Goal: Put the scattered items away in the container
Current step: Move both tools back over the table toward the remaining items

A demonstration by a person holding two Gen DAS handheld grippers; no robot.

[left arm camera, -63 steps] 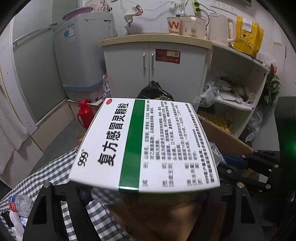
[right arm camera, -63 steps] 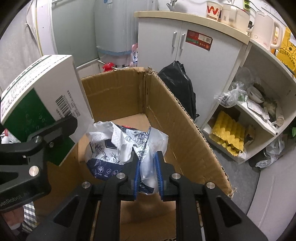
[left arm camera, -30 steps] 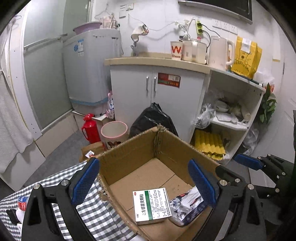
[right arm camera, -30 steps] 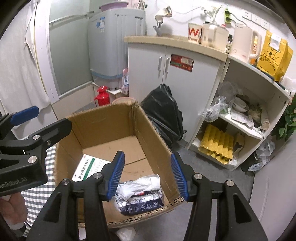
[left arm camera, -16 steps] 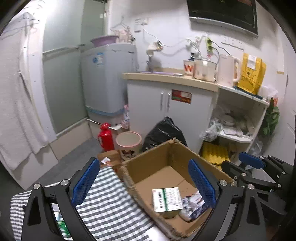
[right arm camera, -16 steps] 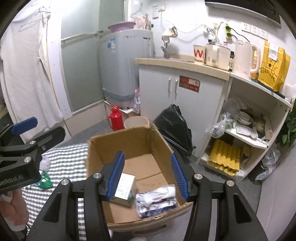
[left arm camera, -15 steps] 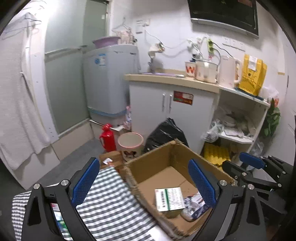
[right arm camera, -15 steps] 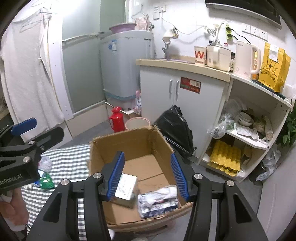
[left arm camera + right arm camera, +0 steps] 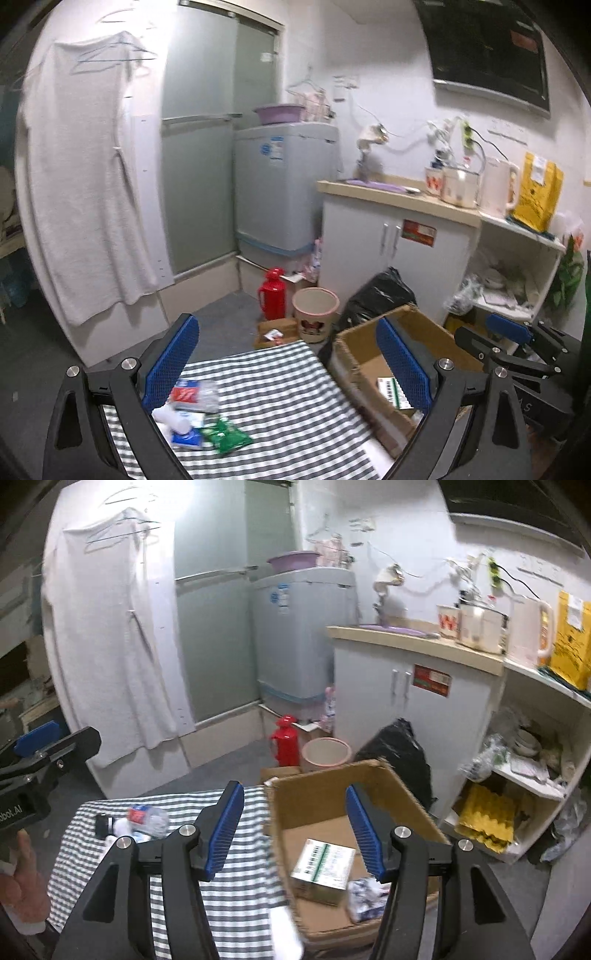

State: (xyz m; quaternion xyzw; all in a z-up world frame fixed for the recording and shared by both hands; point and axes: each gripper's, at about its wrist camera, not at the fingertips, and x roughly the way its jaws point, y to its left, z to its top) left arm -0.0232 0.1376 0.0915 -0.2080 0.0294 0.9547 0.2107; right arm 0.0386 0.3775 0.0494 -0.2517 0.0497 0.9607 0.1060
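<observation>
The likeliest slip was a clumsy grab at the scattered items (image 9: 195, 417), bunched touching each other on the checked cloth (image 9: 280, 391) below the left gripper's (image 9: 288, 365) near pad, so closing on one could drag its neighbours. Both the left gripper and the right gripper (image 9: 295, 830) hung spread wide and empty. The cardboard box (image 9: 369, 775), already holding a medicine carton (image 9: 323, 864) and a crumpled packet (image 9: 365, 897), sat beneath the right gripper's jaws.

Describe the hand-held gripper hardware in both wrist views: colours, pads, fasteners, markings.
Both match. The left hand-held gripper and right hand-held gripper have matte black angular finger arms with cut-out windows and round silver bolt heads. The fingers carry ribbed blue pads. In the right wrist view the left unit's body shows white lettering ending in "bot.AI". A bare hand holds it. No cables or sleeve are visible.
</observation>
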